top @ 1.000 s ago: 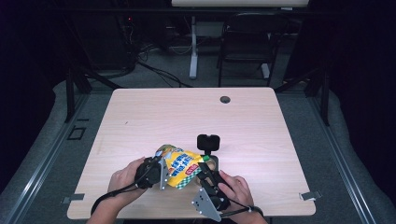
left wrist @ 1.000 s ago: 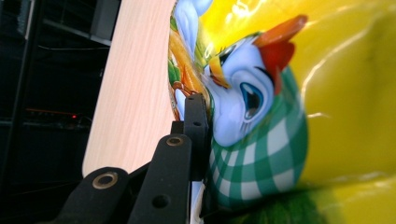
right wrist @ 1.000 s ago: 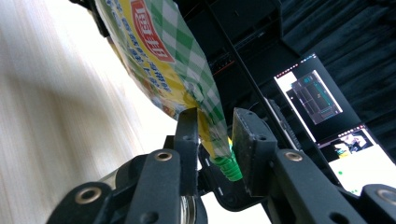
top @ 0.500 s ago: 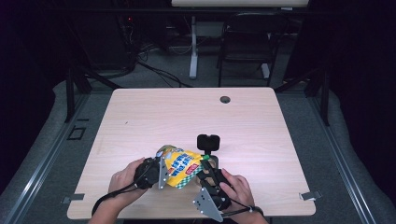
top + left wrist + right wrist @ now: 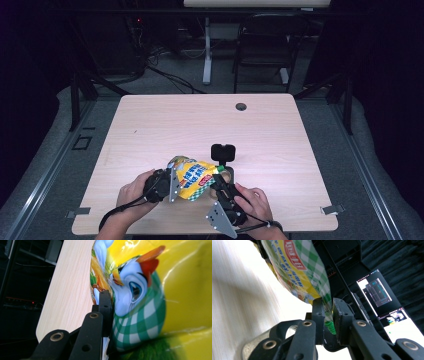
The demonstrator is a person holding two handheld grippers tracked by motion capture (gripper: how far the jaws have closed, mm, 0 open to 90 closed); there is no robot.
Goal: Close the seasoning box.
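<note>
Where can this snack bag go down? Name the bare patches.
Free: the table between its far edge and the black clip, short of the grommet hole; also the right side, toward the right edge. Crowded: the near edge, where left claw and right claw hold the snack bag.

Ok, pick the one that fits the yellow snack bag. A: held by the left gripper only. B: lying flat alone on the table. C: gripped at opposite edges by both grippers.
C: the left gripper and right gripper each pinch an edge of the snack bag.
</note>
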